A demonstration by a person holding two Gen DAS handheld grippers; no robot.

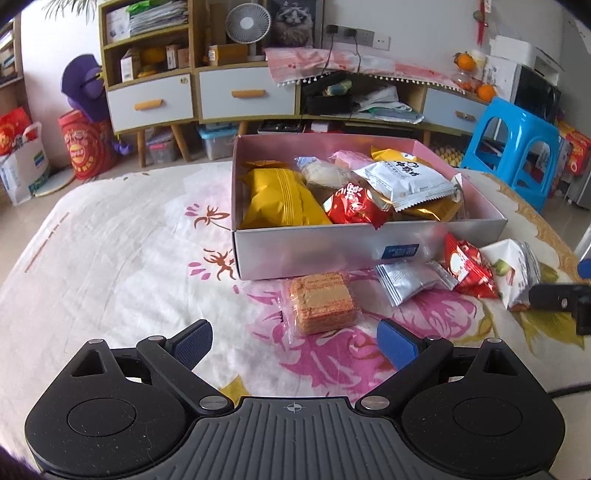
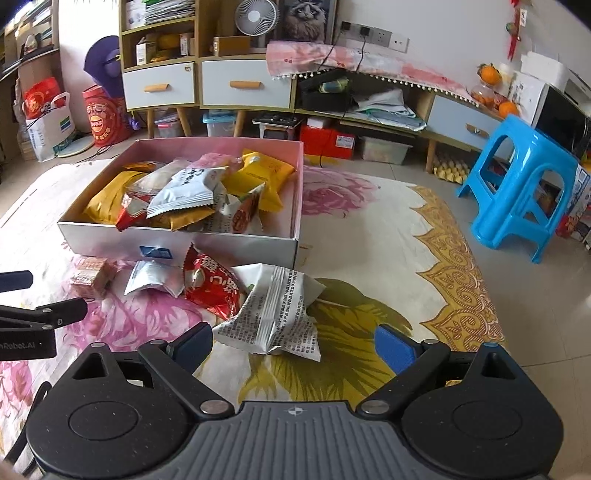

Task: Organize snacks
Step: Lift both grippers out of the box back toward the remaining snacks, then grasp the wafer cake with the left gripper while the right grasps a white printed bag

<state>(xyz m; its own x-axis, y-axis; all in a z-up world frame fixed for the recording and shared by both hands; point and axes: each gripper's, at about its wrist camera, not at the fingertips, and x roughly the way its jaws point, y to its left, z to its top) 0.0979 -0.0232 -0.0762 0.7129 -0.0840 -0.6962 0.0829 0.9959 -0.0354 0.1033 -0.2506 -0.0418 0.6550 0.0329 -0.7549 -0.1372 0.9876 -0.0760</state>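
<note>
A bright blue plastic stool (image 2: 517, 184) stands on the tiled floor beside the flower-printed cloth (image 1: 110, 258). Behind, a low wooden cabinet with white drawers (image 1: 243, 94) runs along the wall, with a small white desk fan (image 1: 243, 24) on top and oranges (image 2: 489, 74) at its right end. A purple plush toy (image 1: 86, 85) sits at its left.

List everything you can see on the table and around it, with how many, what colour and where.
Box: one, white outside, pink inside, on the table, full of snack packets.
Wafer pack: one, orange, clear wrap, in front of the box.
Silver packet: one, right of the wafer pack.
Red packet: one, right of the silver packet.
White packet: one, printed text, nearest the right claw.
Tablecloth: one, white with pink and yellow flowers.
Stool: one, blue, on the floor, right.
Fan: one, white, on the cabinet.
Left claw: open, above the tablecloth.
Right claw: open, at the white packet.
</note>
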